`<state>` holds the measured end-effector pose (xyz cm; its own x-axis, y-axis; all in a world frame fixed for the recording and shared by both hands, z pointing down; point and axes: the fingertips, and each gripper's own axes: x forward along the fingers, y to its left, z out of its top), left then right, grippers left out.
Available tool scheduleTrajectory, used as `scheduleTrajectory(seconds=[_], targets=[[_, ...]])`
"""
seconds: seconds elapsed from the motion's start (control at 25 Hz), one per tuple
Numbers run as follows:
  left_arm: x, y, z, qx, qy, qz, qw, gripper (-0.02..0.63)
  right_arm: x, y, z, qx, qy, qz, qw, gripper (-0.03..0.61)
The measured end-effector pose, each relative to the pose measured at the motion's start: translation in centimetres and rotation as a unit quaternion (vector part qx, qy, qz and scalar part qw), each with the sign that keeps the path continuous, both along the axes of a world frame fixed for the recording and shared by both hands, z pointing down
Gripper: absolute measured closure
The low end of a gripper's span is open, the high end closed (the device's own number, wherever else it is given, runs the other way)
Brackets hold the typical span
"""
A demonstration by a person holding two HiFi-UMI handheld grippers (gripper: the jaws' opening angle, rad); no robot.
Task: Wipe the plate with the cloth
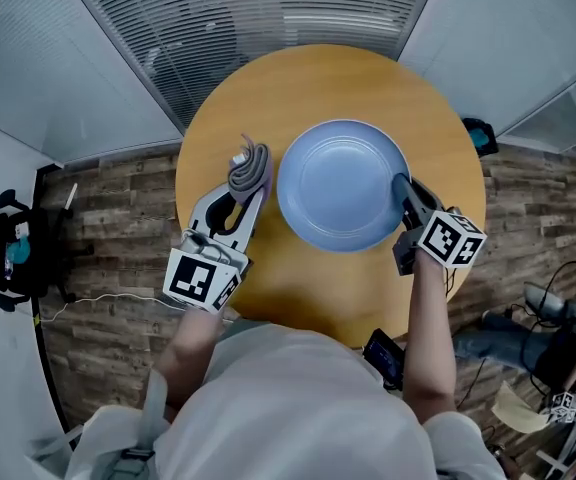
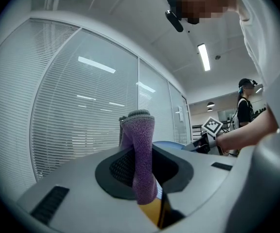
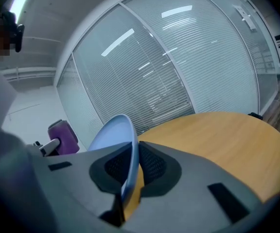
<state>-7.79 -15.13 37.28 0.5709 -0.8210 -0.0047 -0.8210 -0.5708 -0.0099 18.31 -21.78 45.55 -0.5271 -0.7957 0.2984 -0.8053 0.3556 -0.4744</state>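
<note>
Plate first: it is pale blue and round, and I see it over the middle of the round wooden table. My right gripper comes to it from the right side. Its two jaws are pressed on the rim of the plate, one above and one under, so this claw is clenched on the plate. In the right gripper view the thin blue edge runs straight between the dark pads and rises away to the upper left. Whether the far side of the plate touches the wood, I cannot tell.

My left gripper is on the other side, over the left part of the table. It is grasping the cloth, which is purple and grey and folded in several layers. The folded cloth stands up out of the closed jaws, and in the left gripper view it fills the gap between the pads. From the head view the cloth is just beside the left rim of the plate; I cannot say if they touch.

Behind the table there are glass walls with blinds.
</note>
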Motion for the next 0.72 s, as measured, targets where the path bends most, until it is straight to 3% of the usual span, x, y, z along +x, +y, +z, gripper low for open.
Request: scheduleTrajectory(seconds=[0.32,0.72], targets=[[0.9,0.7,-1.2,0.013,-0.002,0.015,0.9998,0.543,-1.8,2.0,-3.2,0.04,-0.004,0.001,0.999,0.545],[0.6,-0.3,-3.2,0.029,-0.019,0.003,0.9994,0.543,-3.0,3.6,-6.4,0.075,0.034,0.0,0.997,0.545]])
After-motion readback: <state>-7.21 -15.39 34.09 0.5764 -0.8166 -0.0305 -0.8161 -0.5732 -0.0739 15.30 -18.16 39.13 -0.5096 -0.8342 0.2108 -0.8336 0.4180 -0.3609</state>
